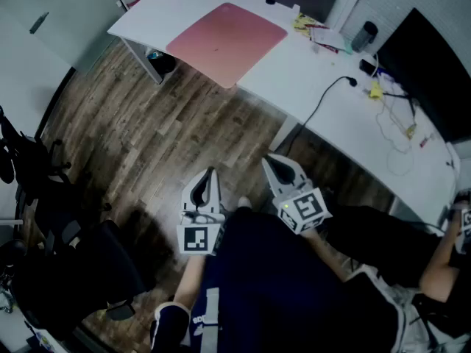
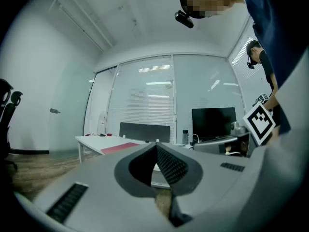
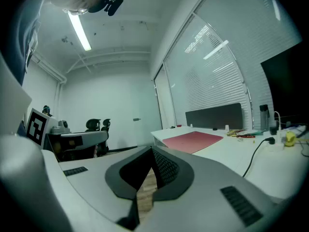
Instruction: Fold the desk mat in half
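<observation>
Your left gripper (image 1: 212,171) sits low in the middle of the head view with its jaws closed tip to tip and nothing between them; the left gripper view (image 2: 156,144) shows the two dark pads meeting at the front. Your right gripper (image 1: 271,159), just to the right of it, is closed and empty as well, and in the right gripper view (image 3: 151,149) its pads touch at the tip with only floor showing through the gap behind them. Both grippers hang over the wooden floor (image 1: 147,145), well apart from the bench (image 1: 331,116), which runs from the upper left to the right edge of the frame. The desk mat (image 1: 227,41), pink, lies flat and unfolded on the bench near the top centre of the head view, well apart from both grippers; it also shows at centre left in the left gripper view (image 2: 120,148) and right of centre in the right gripper view (image 3: 193,140). A black cable (image 1: 324,98) trails across the bench to the right of the mat, and a dark monitor (image 1: 427,72) stands at the upper right. Black office chairs (image 1: 44,190) crowd the left edge.
</observation>
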The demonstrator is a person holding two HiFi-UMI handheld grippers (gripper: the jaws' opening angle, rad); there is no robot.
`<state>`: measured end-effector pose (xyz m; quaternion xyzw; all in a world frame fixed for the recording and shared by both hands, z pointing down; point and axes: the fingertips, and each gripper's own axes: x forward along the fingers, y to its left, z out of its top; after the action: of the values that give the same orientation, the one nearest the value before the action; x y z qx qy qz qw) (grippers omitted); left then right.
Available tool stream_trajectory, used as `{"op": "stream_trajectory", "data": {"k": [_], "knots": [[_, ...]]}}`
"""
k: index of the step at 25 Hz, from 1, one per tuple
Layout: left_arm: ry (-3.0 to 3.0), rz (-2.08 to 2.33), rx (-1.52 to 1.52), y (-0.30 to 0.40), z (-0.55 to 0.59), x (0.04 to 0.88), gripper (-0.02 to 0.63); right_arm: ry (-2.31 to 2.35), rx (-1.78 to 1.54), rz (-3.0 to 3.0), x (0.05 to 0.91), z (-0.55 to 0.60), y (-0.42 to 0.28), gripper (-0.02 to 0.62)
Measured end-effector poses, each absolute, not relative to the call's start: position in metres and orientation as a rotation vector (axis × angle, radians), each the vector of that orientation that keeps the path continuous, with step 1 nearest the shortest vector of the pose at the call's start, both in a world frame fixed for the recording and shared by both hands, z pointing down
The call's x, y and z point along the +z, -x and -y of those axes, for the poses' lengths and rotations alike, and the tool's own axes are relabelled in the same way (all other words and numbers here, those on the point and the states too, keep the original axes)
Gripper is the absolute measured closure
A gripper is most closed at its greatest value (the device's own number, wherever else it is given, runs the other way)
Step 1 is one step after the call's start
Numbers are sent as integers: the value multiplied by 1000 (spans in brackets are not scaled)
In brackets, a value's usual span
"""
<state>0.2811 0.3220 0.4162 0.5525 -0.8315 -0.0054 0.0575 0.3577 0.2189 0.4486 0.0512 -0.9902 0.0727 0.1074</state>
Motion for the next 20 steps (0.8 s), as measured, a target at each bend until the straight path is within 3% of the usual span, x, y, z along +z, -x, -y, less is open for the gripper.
{"op": "stream_trajectory", "data": {"k": [20], "knots": [[-1693,2516,22,-277,-318,410,604,-148,305,2985,436,-214,-358,594]]}}
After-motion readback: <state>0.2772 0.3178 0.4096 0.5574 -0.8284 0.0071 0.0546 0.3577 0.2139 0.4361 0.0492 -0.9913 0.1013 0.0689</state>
